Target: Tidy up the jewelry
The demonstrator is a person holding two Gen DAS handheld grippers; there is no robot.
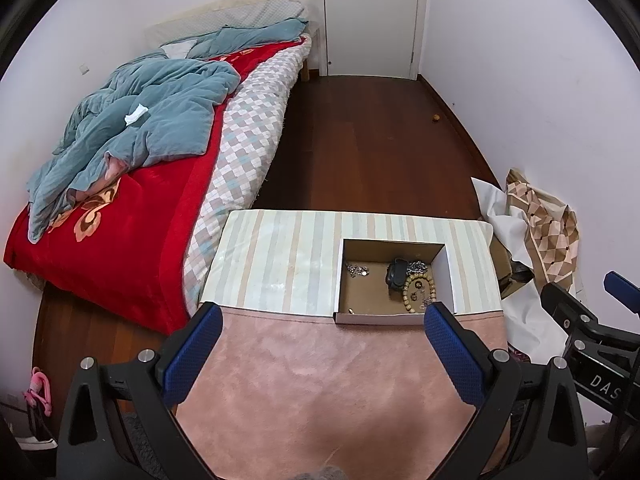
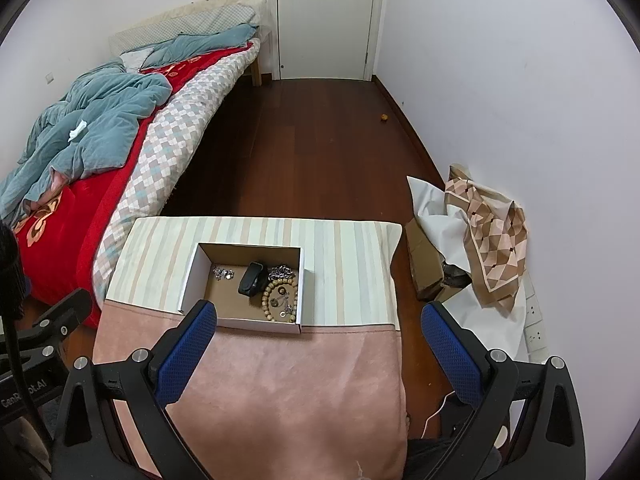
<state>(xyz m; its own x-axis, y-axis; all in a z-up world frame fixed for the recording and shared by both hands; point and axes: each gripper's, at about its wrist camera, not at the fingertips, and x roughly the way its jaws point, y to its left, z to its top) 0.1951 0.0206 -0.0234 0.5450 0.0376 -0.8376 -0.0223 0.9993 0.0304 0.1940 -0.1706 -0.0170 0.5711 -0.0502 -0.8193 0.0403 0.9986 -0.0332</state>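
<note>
An open cardboard box (image 1: 394, 318) (image 2: 192, 276) stands on the table, on the striped cloth at the edge of the pink cloth. Inside lie a wooden bead bracelet (image 1: 408, 294) (image 2: 267, 300), a black case (image 1: 396, 272) (image 2: 250, 278), a silver chain (image 1: 418, 267) (image 2: 282, 270) and small silver pieces (image 1: 356, 270) (image 2: 222, 273). My left gripper (image 1: 324, 320) is open and empty above the pink cloth, just short of the box. My right gripper (image 2: 320, 318) is open and empty, near the box's right front corner.
The table carries a pink cloth (image 1: 320, 380) (image 2: 260, 380) in front and a striped cloth (image 1: 280, 256) (image 2: 344, 264) behind. A bed (image 1: 132, 168) lies to the left. Crumpled paper and a patterned cloth (image 2: 488, 232) lie on the floor at right. A wooden floor and a door (image 1: 370, 16) are beyond.
</note>
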